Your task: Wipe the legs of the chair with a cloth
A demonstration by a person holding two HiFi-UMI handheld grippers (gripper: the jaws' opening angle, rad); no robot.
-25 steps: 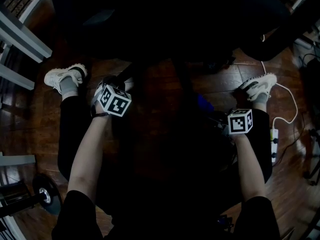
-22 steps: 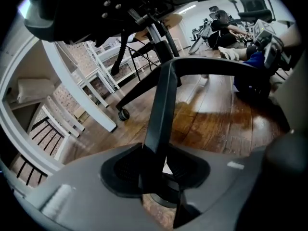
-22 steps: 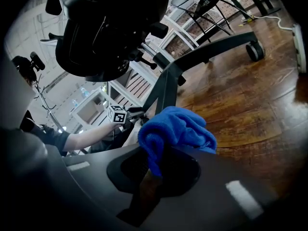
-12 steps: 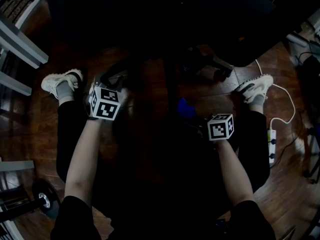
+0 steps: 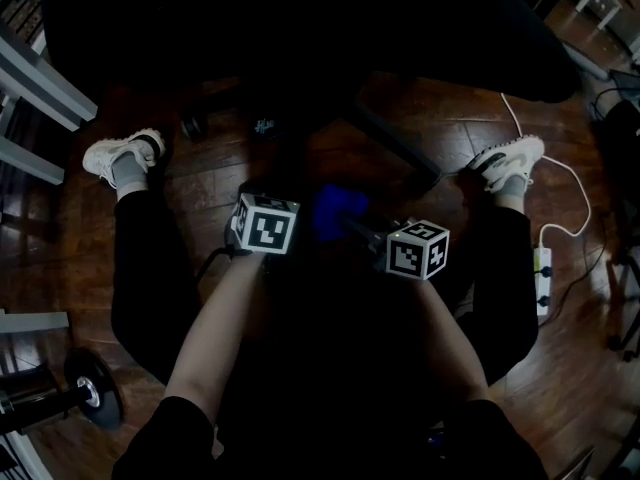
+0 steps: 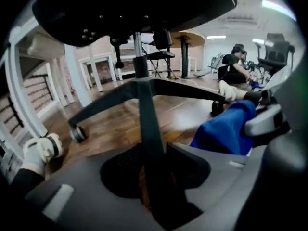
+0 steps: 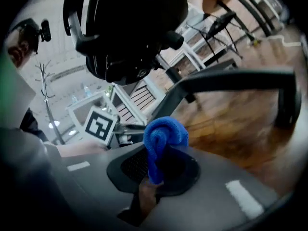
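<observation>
The chair legs are spreading from the central column over the wood floor. One leg is running toward me between the jaws of my left claw. Those jaws have just been opening and are standing wide, pads off the leg, gripping nothing. The blue cloth is sitting bunched in my right claw, whose jaws are clamping it near that leg, apparently without contact. I am judging the wiping as mostly left to do, since no leg is showing a wiped look.
</observation>
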